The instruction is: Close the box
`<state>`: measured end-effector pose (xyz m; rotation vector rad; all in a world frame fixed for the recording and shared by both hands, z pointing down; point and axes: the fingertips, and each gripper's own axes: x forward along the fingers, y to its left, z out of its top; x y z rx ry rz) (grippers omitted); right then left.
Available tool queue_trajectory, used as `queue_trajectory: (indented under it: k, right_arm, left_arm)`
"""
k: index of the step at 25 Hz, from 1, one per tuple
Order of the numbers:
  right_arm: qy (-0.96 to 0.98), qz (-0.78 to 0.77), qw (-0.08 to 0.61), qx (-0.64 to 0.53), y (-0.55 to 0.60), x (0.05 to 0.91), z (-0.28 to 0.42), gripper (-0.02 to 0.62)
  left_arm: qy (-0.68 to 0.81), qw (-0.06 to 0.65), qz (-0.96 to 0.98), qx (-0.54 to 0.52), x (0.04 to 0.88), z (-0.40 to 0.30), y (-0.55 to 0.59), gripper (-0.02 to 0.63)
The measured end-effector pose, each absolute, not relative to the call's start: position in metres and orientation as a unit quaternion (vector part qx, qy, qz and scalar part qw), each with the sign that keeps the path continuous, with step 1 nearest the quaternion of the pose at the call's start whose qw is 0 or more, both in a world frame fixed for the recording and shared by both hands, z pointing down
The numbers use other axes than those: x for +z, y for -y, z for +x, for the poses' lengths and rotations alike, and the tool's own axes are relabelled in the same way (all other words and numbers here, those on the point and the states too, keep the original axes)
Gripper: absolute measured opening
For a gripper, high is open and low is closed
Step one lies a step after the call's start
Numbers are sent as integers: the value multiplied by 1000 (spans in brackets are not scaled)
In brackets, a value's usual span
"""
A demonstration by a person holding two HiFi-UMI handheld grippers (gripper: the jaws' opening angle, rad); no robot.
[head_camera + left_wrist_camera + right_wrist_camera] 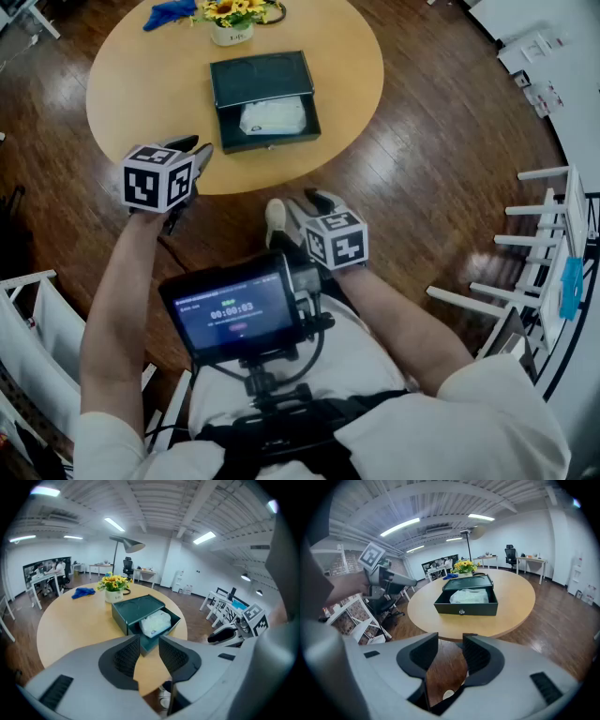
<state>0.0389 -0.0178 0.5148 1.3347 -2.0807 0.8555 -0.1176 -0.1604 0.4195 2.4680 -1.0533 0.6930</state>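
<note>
You hold both grippers low at the near edge of the round table (131, 84), the dark green box (263, 99) lying at upper centre of the head view, its drawer (272, 122) pulled out toward you with a white bagged item (271, 117) inside. Your left gripper (191, 155) sits over the table's rim at centre left, jaws slightly apart and holding nothing; only open tabletop shows between it and the box. Your right gripper (314, 201), jaws likewise a little apart and empty, hangs over the wooden floor (422, 169) short of the table. A pot of yellow flowers (232, 21) and a blue cloth (169, 13) lie beyond the box at the top edge; white chairs (548, 234) stand at right
</note>
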Motion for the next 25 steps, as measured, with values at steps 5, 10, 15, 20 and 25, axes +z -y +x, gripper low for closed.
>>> queue_trajectory:
  k: [5,10,15,20,25]
  right_arm:
    - [763,485,263,337,57,535,27,172]
    - [746,485,264,372,111,565,21,172]
    - [725,487,262,409,142,580,27,154]
    - [730,474,269,412,142,581,20,78]
    - [732,468,257,423,157,574,20,75]
  left_arm:
    - [315,152,887,303,420,-61,227,132]
    - [265,156,893,329,446,-15,288,127]
    - [235,184,890,344,468,14,322,91]
    - [208,206,880,375,496,18,325,91]
    - [187,217,877,387,500,12,327,74]
